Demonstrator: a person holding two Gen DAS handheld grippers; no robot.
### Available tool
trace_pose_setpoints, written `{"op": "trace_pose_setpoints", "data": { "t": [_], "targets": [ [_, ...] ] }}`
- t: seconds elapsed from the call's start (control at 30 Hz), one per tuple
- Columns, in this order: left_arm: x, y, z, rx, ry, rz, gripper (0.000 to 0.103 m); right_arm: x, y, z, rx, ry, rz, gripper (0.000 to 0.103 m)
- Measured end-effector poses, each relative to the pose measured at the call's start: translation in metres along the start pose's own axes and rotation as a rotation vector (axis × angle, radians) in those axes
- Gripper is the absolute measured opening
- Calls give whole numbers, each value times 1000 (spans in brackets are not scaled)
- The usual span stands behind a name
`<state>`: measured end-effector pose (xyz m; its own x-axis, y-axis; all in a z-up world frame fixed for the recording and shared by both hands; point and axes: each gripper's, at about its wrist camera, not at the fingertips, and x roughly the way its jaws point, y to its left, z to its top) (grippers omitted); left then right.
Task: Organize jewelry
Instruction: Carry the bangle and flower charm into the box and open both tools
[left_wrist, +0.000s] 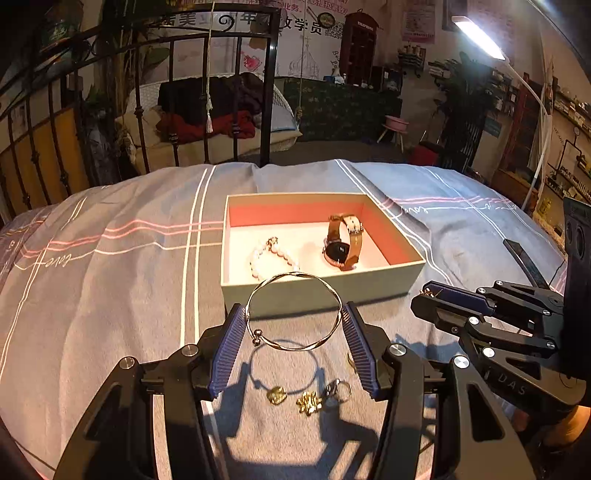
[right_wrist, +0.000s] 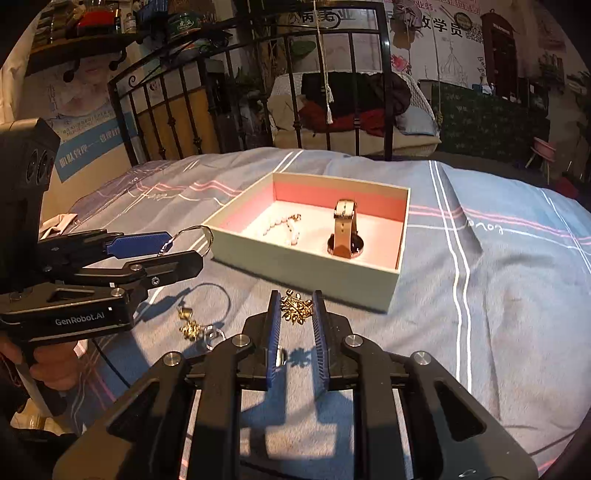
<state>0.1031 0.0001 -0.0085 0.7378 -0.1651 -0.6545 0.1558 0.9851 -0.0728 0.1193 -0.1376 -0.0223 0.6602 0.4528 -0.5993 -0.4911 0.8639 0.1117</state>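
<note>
left tongs (left_wrist: 294, 320) clamp bangle (left_wrist: 294, 312) | near box rim (left_wrist: 321, 284)

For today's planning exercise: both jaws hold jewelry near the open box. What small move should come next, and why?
Probably carry the bangle, held in the left gripper, forward over the box and release; it hangs just short of the near wall.

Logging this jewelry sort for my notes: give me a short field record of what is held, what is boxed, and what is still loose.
left gripper: shut on bangle
right gripper: shut on gold chain piece
box: open, on bedspread
in box: pearl bracelet, watch
loose on bedspread: gold charms, ring
</note>
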Motion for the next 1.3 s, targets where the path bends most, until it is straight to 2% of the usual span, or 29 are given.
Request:
{"op": "trace_pose_setpoints", "data": {
  "t": [0.23,0.37,0.57,0.8,1.03,1.3],
  "targets": [
    [30,-6,41,43,3,35,53,30,-17,40,6,9,-35,18],
    [55,-7,55,43,45,39,53,51,-27,50,21,44,-50,18],
    [88,0,72,-12,124,18,53,74,-50,71,58,73,-114,18],
    [118,7,72,-25,211,41,53,114,-58,78,22,170,-128,18],
    [133,9,67,-8,248,65,53,134,-64,70,81,213,-85,18],
    [135,10,66,11,242,84,53,138,-58,68,49,215,-107,18]
  ]
}}
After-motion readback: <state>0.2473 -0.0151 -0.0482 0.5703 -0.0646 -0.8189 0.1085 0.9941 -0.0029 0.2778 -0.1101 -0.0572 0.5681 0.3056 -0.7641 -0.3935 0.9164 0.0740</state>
